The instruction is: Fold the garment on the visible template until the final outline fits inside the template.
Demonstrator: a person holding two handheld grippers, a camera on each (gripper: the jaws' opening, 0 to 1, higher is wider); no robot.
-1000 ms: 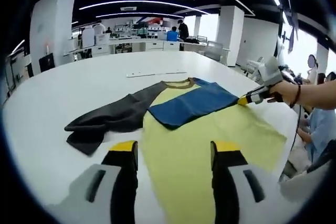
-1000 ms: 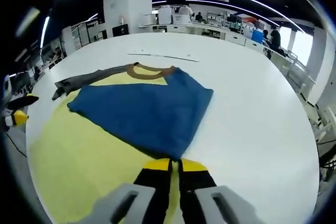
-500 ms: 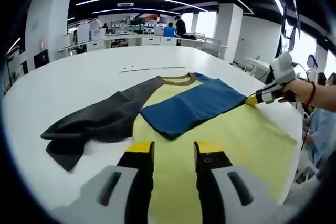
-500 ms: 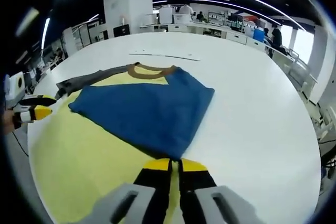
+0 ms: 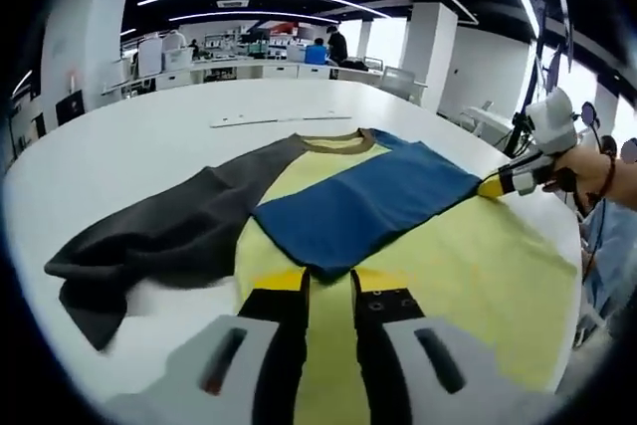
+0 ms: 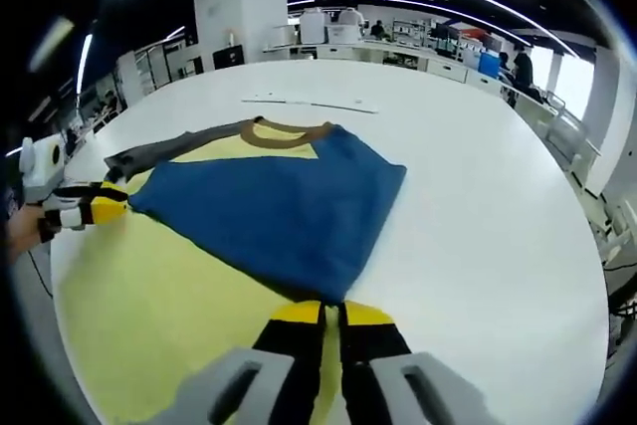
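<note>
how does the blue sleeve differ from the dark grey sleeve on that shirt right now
The blue sleeve is folded inward and lies flat across the yellow body; the dark grey sleeve stretches outward onto the white table. The blue sleeve looks smooth, while the dark grey sleeve is rumpled at its far end. The right gripper meets a corner of the blue sleeve and the left gripper reaches another; neither touches the grey sleeve. Both join at the brown collar.

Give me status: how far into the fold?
Done: blue sleeve folded across the yellow body. In hand: right gripper shut at the sleeve's corner, left gripper closing near its other corner. Left: dark sleeve lies spread on the table; body unfolded.
</note>
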